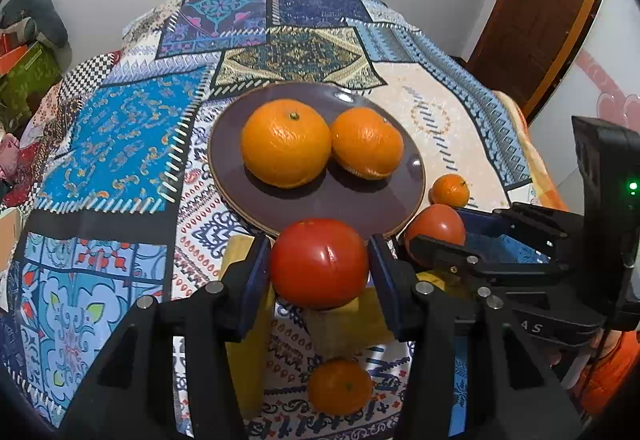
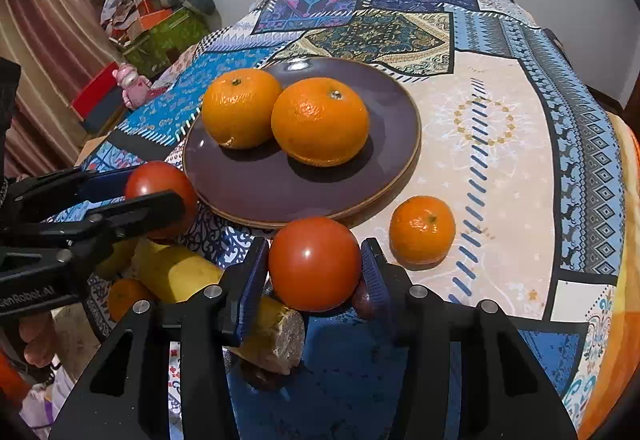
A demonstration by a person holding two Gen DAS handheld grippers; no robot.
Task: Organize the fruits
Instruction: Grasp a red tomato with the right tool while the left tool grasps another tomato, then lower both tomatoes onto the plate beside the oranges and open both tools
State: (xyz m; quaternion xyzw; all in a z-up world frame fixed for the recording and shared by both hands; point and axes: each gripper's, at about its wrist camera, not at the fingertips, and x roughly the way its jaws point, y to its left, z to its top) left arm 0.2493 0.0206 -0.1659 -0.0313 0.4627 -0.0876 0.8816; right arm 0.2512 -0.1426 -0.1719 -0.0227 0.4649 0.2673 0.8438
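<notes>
A dark purple plate (image 1: 320, 205) (image 2: 260, 183) holds two large oranges (image 1: 286, 141) (image 1: 367, 141) (image 2: 240, 107) (image 2: 320, 121). My left gripper (image 1: 319, 264) is shut on a red tomato (image 1: 319, 264), held just before the plate's near rim. My right gripper (image 2: 315, 264) is shut on a second tomato (image 2: 315, 264), also at the near rim. Each gripper shows in the other's view with its tomato (image 1: 436, 226) (image 2: 160, 187). A small orange (image 1: 450, 191) (image 2: 422, 230) lies on the cloth right of the plate. Another small orange (image 1: 340, 386) (image 2: 126, 296) lies below the left gripper.
The table wears a patterned blue patchwork cloth (image 1: 120, 143) (image 2: 520, 159). A yellow block-like piece (image 2: 224, 300) (image 1: 344, 324) lies under the grippers. A small dark fruit (image 2: 362, 298) sits by the right finger. Boxes and a pink toy (image 2: 132, 83) stand beyond the left edge.
</notes>
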